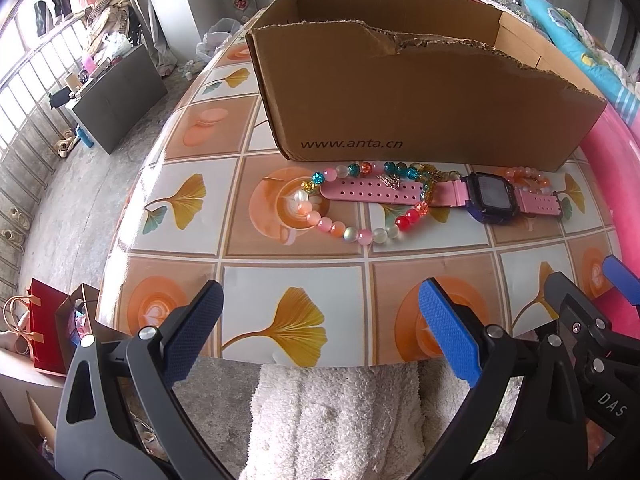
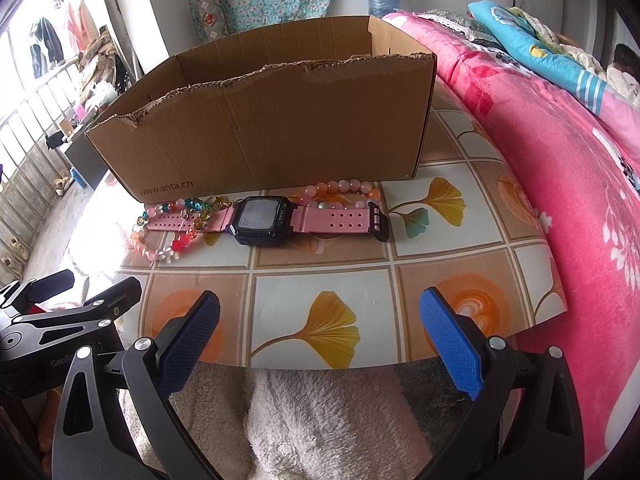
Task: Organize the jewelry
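On the table (image 2: 460,280), the watch (image 2: 262,220) lies just before the box (image 2: 280,128), one bracelet (image 2: 168,236) at its left end, another (image 2: 344,188) behind its right strap.

Black plastic tongs (image 1: 320,328), blue textured pads (image 1: 448,332) (silver rivets), white fleecy garment (image 2: 320,420)

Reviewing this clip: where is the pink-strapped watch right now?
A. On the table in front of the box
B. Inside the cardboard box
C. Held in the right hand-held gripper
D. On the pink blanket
A: the watch lies flat on the table in front of the cardboard box, among the bead bracelets, and both hand-held grippers are open and empty.
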